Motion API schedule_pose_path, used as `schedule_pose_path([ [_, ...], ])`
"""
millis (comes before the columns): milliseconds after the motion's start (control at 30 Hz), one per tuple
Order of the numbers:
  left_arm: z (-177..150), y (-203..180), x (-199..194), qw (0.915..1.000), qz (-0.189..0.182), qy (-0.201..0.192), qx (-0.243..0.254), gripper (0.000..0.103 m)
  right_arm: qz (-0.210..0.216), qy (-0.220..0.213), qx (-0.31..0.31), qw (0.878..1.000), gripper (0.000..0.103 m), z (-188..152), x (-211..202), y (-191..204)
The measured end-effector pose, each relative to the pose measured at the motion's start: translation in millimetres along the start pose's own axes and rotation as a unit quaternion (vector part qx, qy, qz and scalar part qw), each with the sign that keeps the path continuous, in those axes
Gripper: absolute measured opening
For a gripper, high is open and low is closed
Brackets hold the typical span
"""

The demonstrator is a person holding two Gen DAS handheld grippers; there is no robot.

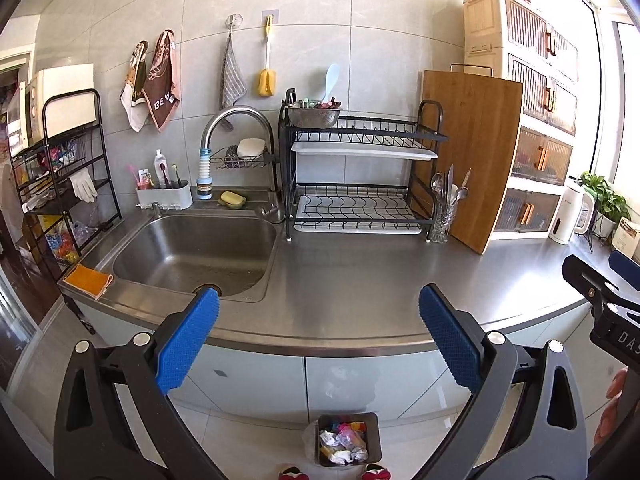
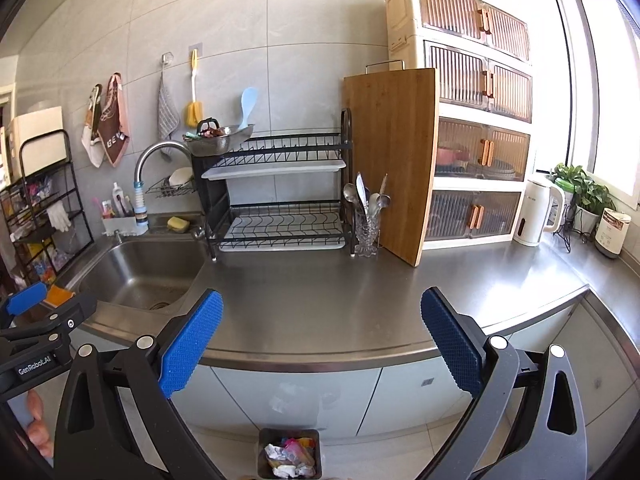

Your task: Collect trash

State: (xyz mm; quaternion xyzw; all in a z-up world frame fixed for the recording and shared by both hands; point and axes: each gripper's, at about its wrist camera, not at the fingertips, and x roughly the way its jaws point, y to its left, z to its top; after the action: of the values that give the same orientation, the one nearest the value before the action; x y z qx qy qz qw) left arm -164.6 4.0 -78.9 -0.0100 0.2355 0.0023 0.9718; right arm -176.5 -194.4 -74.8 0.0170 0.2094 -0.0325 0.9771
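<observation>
Two handheld grippers hover side by side at the front edge of a stainless steel counter point(image 1: 360, 280) in a tiled kitchen, both spread wide and holding nothing. The left gripper point(image 1: 319, 340) shows its blue-padded fingers point(image 1: 188, 340) far apart over the counter's lip, and the right gripper point(image 2: 322, 342) stands just as wide, its own blue pads point(image 2: 452, 344) framing bare steel. Each tool appears at the margin of the other's camera, with fingertips of the person's hand point(image 1: 610, 408) visible on the right gripper's handle. On the floor below, against the pale cabinet doors point(image 2: 304, 396), sits a small dark trash bin point(image 2: 290, 456), already holding crumpled white paper and bright plastic wrappers point(image 1: 344, 442); from both cameras it lies low between the fingers, well beneath the counter. The worktop in front of the grippers is bare. To the left, a steel sink point(image 1: 192, 252) lies under a curved faucet point(image 1: 236, 124), with an orange cloth point(image 1: 89, 280) on its near corner and a yellow sponge point(image 1: 232, 198) behind it. A black two-tier dish rack point(image 2: 280, 196) stands at the back of the counter, beside a glass cup of cutlery point(image 2: 366, 216) and a wooden cutting board point(image 2: 394, 160) leaning upright. A white kettle point(image 2: 536, 212) stands farther right, near a potted plant point(image 2: 584, 192) by the window.
</observation>
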Motion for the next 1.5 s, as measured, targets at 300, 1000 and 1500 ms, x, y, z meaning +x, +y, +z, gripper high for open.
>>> schedule_pose_path([
  [300, 7.8, 2.9, -9.9, 0.9997, -0.002, -0.023, -0.005, 0.095, 0.004, -0.011, 0.002, 1.000, 0.100, 7.0, -7.1, 1.6],
  [1000, 13.2, 8.4, -22.7, 0.9990, 0.005, -0.045, -0.002, 0.095, 0.006, -0.036, 0.007, 0.999, 0.100, 18.5, -22.5, 1.8],
  [1500, 10.0, 12.8, -18.5, 0.9991, 0.009, -0.041, -0.001, 0.095, 0.005, -0.034, 0.012, 0.999, 0.100, 17.0, -22.7, -1.1],
])
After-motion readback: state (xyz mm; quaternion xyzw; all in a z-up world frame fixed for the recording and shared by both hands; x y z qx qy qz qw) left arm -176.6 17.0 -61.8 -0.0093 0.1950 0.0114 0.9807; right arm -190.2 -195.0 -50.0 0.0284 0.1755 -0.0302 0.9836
